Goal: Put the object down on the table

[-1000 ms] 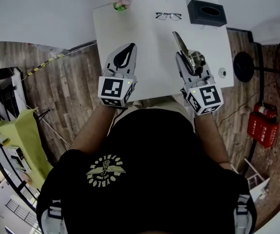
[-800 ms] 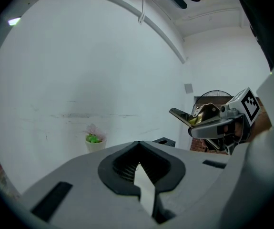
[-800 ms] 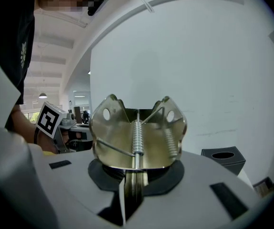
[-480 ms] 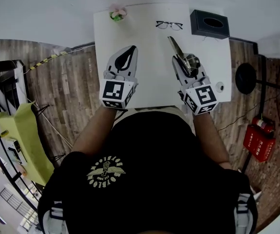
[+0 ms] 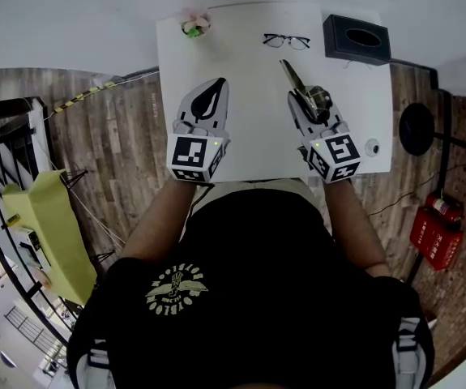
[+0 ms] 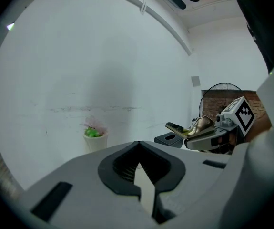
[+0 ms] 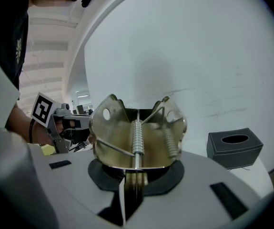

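Slightly nose-down, right hand-held gripper [image 5: 304,106] with clip [image 7: 137,132]

Head view steeply down on table [image 5: 249,96]; gripper views low, toward wall [image 6: 79,70].

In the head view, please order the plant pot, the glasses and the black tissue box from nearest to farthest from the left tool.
1. The plant pot, at the far left corner of the table, is nearest the left tool.
2. The glasses, along the far edge, toward the right.
3. The black tissue box, at the far right corner, is farthest.
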A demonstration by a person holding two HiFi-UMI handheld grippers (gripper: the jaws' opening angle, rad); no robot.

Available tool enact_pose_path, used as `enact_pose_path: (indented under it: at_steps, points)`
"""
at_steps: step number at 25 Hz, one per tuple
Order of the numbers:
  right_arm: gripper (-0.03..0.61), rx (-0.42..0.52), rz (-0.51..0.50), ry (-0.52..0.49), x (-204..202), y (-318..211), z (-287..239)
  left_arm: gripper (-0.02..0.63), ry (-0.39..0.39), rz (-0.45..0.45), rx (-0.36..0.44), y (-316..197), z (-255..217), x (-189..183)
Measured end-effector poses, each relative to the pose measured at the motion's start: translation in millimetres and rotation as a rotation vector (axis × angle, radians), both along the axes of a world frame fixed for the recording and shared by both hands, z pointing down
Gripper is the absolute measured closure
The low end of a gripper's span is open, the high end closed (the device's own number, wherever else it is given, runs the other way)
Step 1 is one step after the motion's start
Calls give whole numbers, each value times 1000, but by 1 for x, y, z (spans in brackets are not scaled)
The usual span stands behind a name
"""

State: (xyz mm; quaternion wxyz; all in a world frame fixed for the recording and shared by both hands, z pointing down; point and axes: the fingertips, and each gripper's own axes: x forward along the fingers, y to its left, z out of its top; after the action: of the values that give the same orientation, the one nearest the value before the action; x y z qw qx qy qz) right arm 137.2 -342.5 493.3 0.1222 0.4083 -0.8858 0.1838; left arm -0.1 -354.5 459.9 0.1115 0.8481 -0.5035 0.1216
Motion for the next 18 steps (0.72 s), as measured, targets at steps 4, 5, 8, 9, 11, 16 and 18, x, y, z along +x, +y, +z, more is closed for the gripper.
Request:
enact_pose_path:
  at_steps: [4,5,8,9,11,16,18]
  points:
    - [520,-29,2,9,-10,1,8,607,13,-3,-2,3,2,-13]
    - [522,-40,4,11,-13,3,10,607,17,-6,-3,4,2,-17]
    - [521,-58,21,20,-20,7,18,607,23,-4,-5,4,2,-28]
    - [520,-62,28,23,-22,8,19,607,24,0,-6,5,2,-31]
    - [521,-66,42,25,-27,10,22,607,24,12,0,6,-1,-36]
    - [520,-92,74,27,-37,14,33,607,56,16,9,9,-9,-47]
    - [521,-106,80,31,-38,15,37,607,61,15,9,10,-10,-49]
